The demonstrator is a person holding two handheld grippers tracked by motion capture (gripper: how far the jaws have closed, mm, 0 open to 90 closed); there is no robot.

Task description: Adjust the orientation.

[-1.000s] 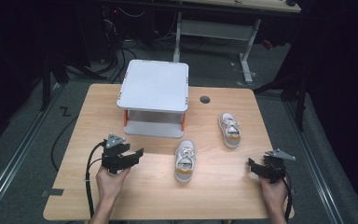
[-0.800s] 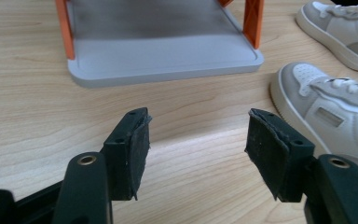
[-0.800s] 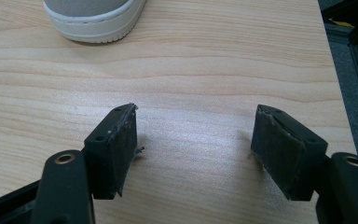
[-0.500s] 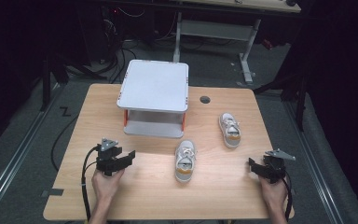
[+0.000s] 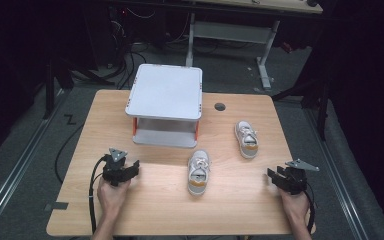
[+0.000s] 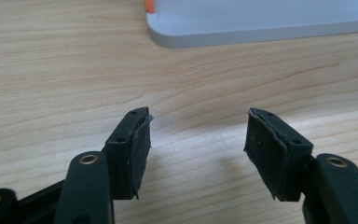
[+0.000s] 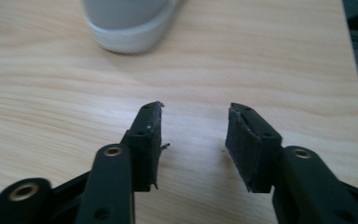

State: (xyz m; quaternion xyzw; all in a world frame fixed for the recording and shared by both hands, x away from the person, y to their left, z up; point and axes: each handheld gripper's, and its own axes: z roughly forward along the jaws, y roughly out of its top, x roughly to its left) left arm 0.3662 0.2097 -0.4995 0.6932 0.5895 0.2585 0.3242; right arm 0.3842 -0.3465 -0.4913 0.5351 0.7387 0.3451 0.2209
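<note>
Two shoes [image 5: 199,171] [image 5: 246,139] lay right of the rack [image 5: 165,102]. Both grippers, left [image 5: 122,171] and right [image 5: 280,177], were empty, the right's jaws just narrowing on nothing. Reopening them before reaching the near shoe seemed wise.

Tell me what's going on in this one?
A person sits at a wooden table with a gripper in each hand. Both grippers rest low near the table's near edge and hold nothing. The left gripper has open jaws pointed toward the white two-tier shelf. The right gripper has just been closing its jaws, with nothing between them. Two small white shoes lie untouched: the near shoe and the far shoe.
</note>
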